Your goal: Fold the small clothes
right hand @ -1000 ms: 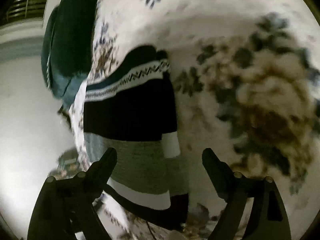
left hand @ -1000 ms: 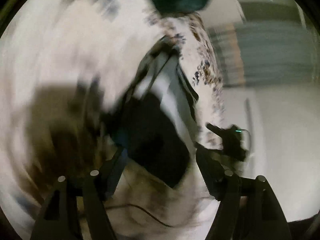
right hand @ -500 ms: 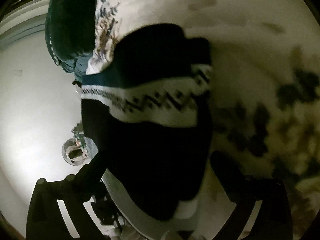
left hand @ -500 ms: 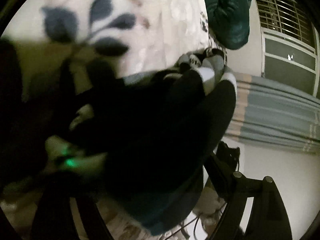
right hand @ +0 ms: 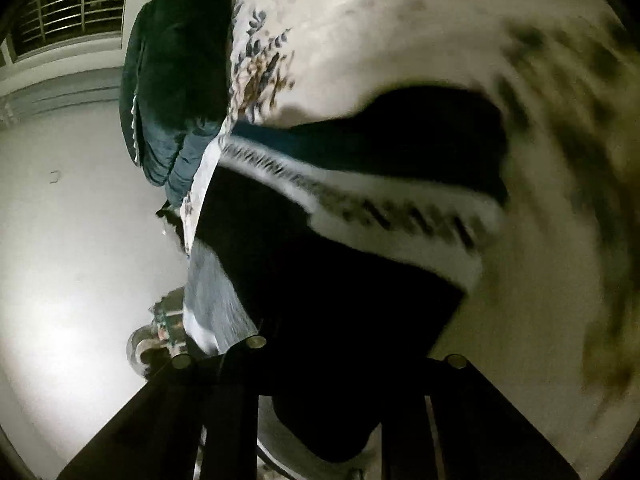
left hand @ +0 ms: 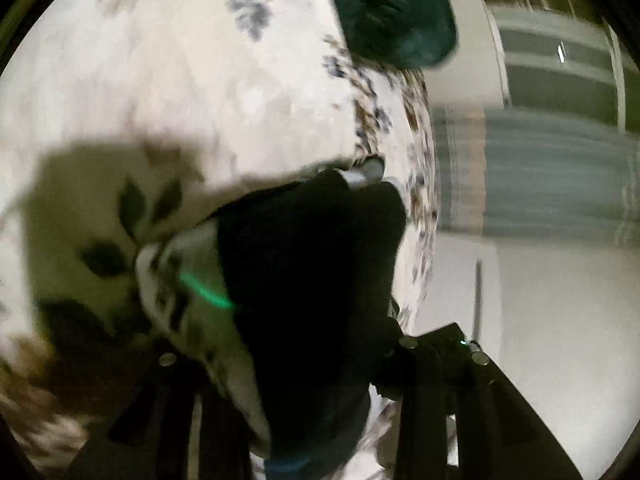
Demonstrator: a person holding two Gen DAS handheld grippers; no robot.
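A small dark knit sweater (right hand: 340,280) with a white zigzag band and a grey stripe lies on a floral bedsheet (right hand: 400,32). In the right wrist view it fills the space between my right gripper's (right hand: 340,356) fingers, whose tips are hidden under the fabric. In the left wrist view the same sweater (left hand: 312,264) drapes over my left gripper (left hand: 288,352), its white band to the left. Both views are blurred. The fingertips of both grippers are hidden by cloth.
A dark green quilted garment (left hand: 392,12) lies at the far end of the bed, also in the right wrist view (right hand: 176,72). The bed edge drops to a pale floor (right hand: 72,260). A curtain (left hand: 540,176) and barred window (right hand: 72,12) stand beyond.
Both grippers have come down onto the sweater. It was lying between open fingers a second ago; now the fabric is bunched over both grippers and lifted.
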